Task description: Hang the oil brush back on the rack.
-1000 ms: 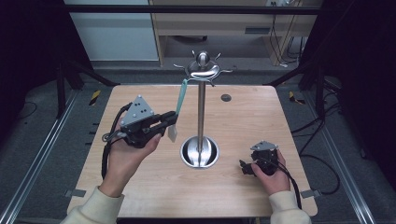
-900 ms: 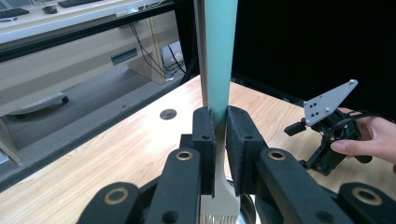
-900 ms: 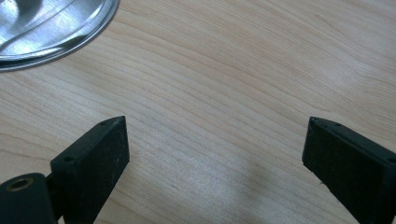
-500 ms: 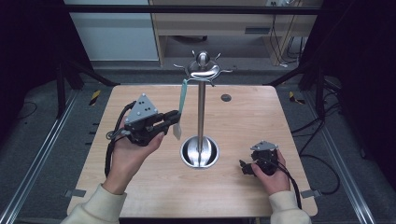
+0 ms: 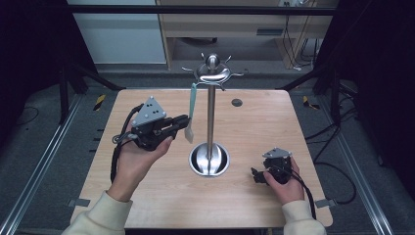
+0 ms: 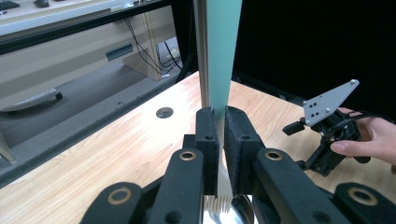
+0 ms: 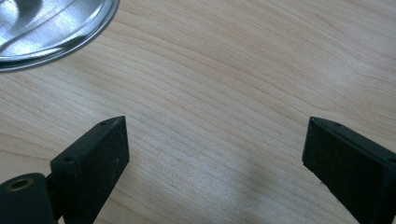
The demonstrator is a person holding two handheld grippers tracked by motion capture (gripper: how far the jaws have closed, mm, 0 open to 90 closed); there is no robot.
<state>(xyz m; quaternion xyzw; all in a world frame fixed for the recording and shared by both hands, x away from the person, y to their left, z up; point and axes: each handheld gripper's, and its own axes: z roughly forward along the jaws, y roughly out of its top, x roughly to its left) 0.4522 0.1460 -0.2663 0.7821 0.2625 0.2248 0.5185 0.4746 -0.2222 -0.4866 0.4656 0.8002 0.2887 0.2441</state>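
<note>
High view takes in the whole pale wooden surface point(image 5: 147, 196), with one polished metal stand point(image 5: 211, 117) rising from a round mirror-bright base near the middle and topped by a ring of small hooks. One flat utensil with a mint-green handle and a whitish tip point(image 5: 191, 115) hangs from a hook on the stand's left side. The left hand-held gripper point(image 5: 182, 122) is raised over the left half of the surface, its jaws reaching the lower part of that utensil. The right hand-held gripper point(image 5: 255, 174) lies low near the right part of the front edge, well apart from the stand. One small dark round hole point(image 5: 237, 102) sits near the far edge.

Left gripper view adds what the high one cannot: the left hand-held gripper point(image 6: 220, 140) has its two black jaws pressed against the green handle point(image 6: 223, 51), clamped on it, with the metal pole just behind. It also catches the other gripper, held in a hand, farther off.

Right gripper view shows the right hand-held gripper point(image 7: 212, 154) with jaws spread wide over bare wood, nothing between them, and the base's rim point(image 7: 70, 32) at the upper left.
</note>
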